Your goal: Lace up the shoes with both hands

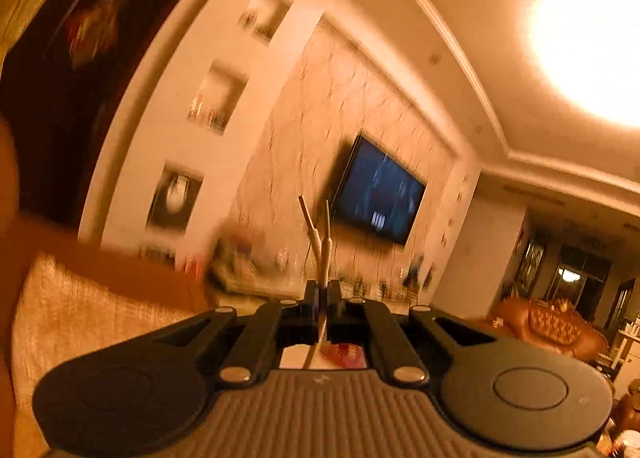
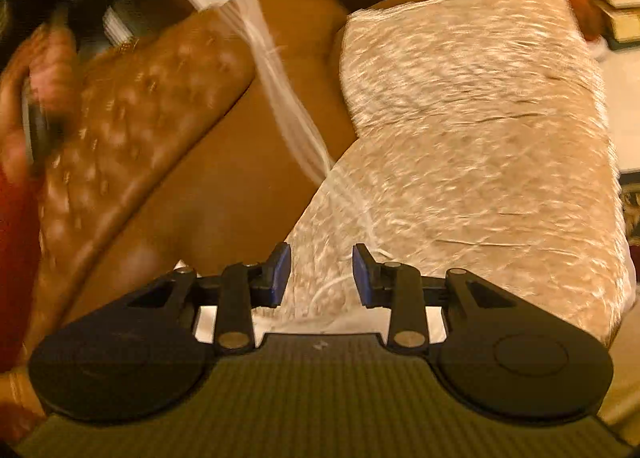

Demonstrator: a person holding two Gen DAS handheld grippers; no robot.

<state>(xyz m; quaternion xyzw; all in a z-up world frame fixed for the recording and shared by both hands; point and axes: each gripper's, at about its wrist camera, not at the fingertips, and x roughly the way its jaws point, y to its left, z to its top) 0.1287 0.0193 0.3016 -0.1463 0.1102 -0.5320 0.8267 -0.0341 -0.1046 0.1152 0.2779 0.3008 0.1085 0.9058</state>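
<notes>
Warm yellow light from a round ceiling lamp (image 1: pixel 596 41) fills a living room with a wall-mounted television (image 1: pixel 378 189), recessed wall niches (image 1: pixel 218 97) and a tufted brown leather sofa (image 1: pixel 556 328) at the far right. The left gripper (image 1: pixel 323 298) points level at that wall, its fingers pressed together on two white shoelace ends (image 1: pixel 322 246) whose stiff tips stick up past the jaws; the lace trails back beneath them. In the right wrist view, the right gripper (image 2: pixel 321 276) tilts down over a cream textured cushion cover (image 2: pixel 472 117) on brown leather seating (image 2: pixel 216 193), its blue-padded fingers (image 2: pixel 280 274) standing apart with nothing clamped. A blurred white lace strand (image 2: pixel 280 77) runs diagonally from the upper left towards the gap. No shoe can be made out in either view.
</notes>
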